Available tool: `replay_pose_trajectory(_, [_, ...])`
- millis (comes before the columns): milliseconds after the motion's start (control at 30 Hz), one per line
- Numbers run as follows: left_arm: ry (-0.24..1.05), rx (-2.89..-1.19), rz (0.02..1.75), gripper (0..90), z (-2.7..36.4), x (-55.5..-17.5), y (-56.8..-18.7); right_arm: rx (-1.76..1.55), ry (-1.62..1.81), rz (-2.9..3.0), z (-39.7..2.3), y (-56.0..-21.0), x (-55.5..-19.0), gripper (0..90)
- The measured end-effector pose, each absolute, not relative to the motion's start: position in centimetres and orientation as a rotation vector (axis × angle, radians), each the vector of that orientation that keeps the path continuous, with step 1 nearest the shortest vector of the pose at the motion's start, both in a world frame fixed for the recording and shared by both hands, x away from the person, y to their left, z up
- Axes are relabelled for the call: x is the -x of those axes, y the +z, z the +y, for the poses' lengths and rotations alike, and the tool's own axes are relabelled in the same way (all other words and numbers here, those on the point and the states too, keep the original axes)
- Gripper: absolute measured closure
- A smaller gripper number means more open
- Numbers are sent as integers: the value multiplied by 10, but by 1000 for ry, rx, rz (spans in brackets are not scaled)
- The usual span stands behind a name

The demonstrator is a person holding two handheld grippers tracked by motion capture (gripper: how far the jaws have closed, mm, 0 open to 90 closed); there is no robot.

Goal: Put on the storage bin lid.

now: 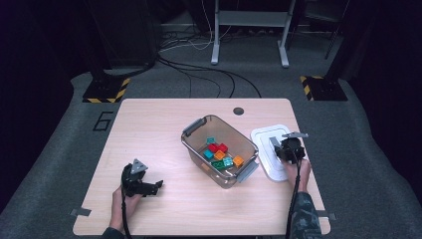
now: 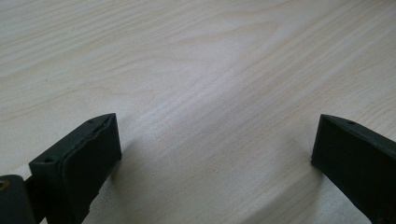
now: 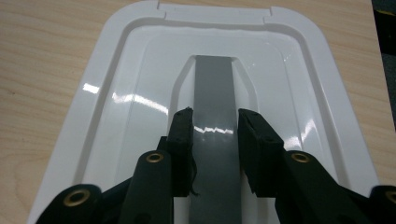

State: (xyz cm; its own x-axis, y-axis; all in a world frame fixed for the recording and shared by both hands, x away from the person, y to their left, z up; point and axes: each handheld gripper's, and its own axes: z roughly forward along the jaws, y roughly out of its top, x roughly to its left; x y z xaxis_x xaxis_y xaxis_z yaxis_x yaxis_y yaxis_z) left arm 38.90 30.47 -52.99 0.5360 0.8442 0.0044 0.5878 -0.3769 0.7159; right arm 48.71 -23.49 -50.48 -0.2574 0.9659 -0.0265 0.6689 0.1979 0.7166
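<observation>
Now the right gripper (image 3: 215, 123) clamps the white lid's (image 3: 116, 93) grey handle (image 3: 213, 88), running lengthwise away; the left gripper (image 2: 215, 149) stands apart.

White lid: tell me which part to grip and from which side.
Grip the grey handle strip running down the middle of the white lid, coming from above. It stands raised between two recesses that leave room for jaws; the right gripper already clamps it there.

The white lid (image 3: 140, 93) I'm holding lies flat on the table, right of the box, grey handle (image 3: 213, 93) upward.
</observation>
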Motion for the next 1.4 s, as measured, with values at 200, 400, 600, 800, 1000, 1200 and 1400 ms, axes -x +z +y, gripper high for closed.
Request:
replay_pose_trajectory(200, [492,-2104,1153,10,305,-389,-530,-1523,839,2015,-237,-503,-485,668])
replay_pose_trajectory(400, [492,-2104,1154,10,305,-389,-530,-1508,883,2002,-242,-493,-480,668])
replay_pose_trajectory(600, [492,-2104,1154,10,305,-389,-530,-1480,921,2000,-243,-477,-475,668])
replay_pose_trajectory(800, [490,-2102,1157,10,305,-389,-530,-1436,920,2017,-237,-462,-471,668])
replay_pose_trajectory(1000, [492,-2104,1155,10,305,-389,-530,-1420,929,2020,-236,-452,-470,668])
replay_pose_trajectory(1200, [491,-2104,1155,11,305,-389,-530,-1397,930,2020,-234,-443,-469,668])
replay_pose_trajectory(1400, [491,-2104,1155,11,305,-389,-530,-1373,948,2021,-235,-427,-467,668])
